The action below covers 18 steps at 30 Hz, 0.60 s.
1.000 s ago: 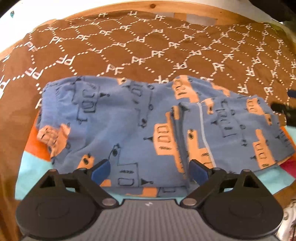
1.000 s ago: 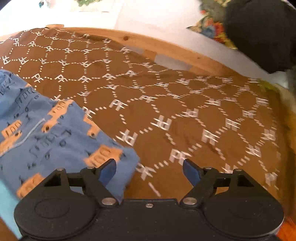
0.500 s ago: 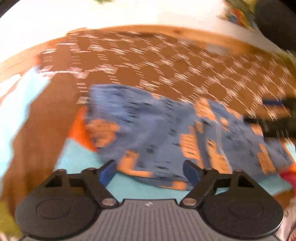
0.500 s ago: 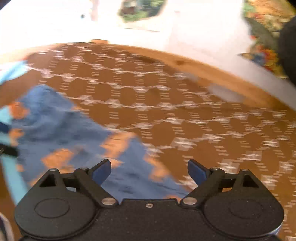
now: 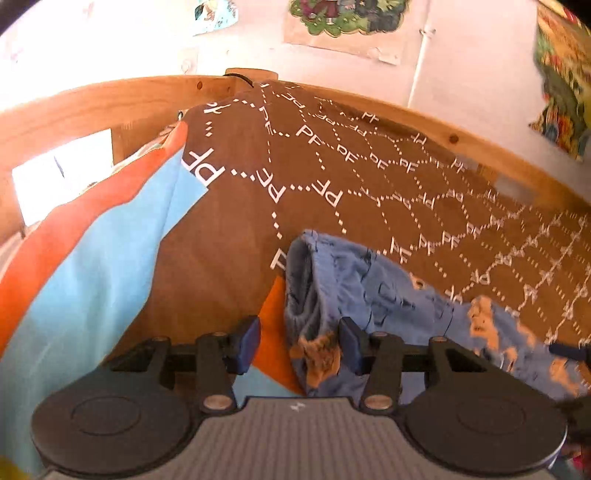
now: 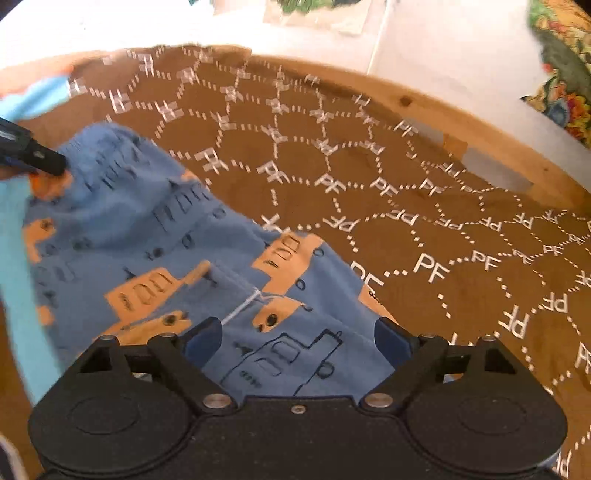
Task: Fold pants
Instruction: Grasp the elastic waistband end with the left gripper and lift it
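Observation:
Blue pants (image 5: 369, 288) printed with orange vehicles lie on a brown blanket (image 5: 332, 177) patterned with white "PF" hexagons. My left gripper (image 5: 299, 345) is at their bunched waistband end. Its jaws are closing, with a fold of blue and orange cloth between them; the right pad touches it and the left pad still stands off. In the right wrist view the pants (image 6: 147, 229) spread out flat, and my right gripper (image 6: 299, 339) stands wide open over their near end, with cloth between its fingers. The left gripper (image 6: 37, 157) shows at the pants' far left end.
A light-blue and orange sheet (image 5: 92, 277) lies under and left of the blanket. A wooden bed frame (image 5: 92, 107) runs along the far side, against a white wall with posters (image 5: 343, 18). Bare blanket (image 6: 461, 266) stretches to the right of the pants.
The left gripper swung from the pants' front edge to their left waistband end, and its jaws narrowed. The right gripper moved left from beside the pants to over their right end.

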Each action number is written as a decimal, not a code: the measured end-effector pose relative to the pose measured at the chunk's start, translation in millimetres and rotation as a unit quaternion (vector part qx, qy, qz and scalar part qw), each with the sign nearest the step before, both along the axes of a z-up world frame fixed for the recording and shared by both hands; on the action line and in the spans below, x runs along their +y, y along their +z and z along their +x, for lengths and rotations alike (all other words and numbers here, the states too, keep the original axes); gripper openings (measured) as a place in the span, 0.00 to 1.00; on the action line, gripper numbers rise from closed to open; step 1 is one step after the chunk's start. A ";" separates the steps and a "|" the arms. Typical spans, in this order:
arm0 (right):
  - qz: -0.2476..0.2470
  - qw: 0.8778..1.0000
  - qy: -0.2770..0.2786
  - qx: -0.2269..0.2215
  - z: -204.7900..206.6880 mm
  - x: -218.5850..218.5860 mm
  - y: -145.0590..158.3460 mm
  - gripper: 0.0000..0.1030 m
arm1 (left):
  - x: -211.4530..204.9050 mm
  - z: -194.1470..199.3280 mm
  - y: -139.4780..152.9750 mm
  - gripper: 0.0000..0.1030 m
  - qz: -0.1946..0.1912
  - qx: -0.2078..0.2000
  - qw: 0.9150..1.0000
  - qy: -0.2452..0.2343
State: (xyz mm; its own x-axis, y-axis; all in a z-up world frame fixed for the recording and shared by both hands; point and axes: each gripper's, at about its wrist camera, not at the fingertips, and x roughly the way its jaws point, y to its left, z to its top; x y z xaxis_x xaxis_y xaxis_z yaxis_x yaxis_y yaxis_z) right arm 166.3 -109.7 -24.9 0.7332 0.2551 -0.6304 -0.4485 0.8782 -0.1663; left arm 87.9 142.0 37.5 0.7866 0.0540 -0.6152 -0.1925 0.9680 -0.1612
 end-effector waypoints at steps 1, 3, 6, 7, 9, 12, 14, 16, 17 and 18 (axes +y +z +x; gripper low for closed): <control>0.013 1.000 0.000 0.001 -6.0 -1.9 1.8 0.88 | 3.3 1.1 -0.1 0.51 -0.006 -0.001 1.000 -0.002; 0.018 1.000 0.006 0.007 -16.2 1.3 3.2 0.88 | 7.4 5.6 -1.3 0.47 -0.013 0.001 1.000 -0.001; -0.032 0.999 0.019 0.010 -22.5 17.6 -12.7 0.88 | 6.8 11.8 -1.2 0.27 -0.012 0.016 1.000 0.005; -0.039 0.999 0.019 0.008 -23.7 20.2 -16.6 0.88 | 6.1 14.4 -1.1 0.25 -0.016 0.023 1.000 0.005; -0.028 0.999 0.016 -0.001 -26.2 18.4 -13.4 0.88 | 2.0 16.1 3.8 0.20 -0.019 0.026 0.999 0.011; -0.011 1.000 0.014 -0.001 -27.0 11.9 -6.0 0.88 | -6.9 13.4 15.8 0.17 -0.019 0.016 1.000 0.008; 0.000 1.000 0.015 -0.012 -31.9 4.2 1.9 0.88 | -16.2 10.3 26.5 0.17 -0.017 0.009 1.000 -0.009; 0.010 1.000 0.014 -0.025 -37.1 -7.1 11.1 0.88 | -31.1 6.9 38.4 0.16 -0.008 -0.001 0.999 -0.038; 0.014 0.999 0.010 -0.027 -38.8 -14.5 15.9 0.88 | -38.5 3.4 44.9 0.16 -0.002 -0.007 0.999 -0.053; 0.020 0.999 0.007 -0.029 -40.8 -22.0 20.2 0.88 | -51.2 0.1 52.2 0.16 0.008 -0.016 0.997 -0.076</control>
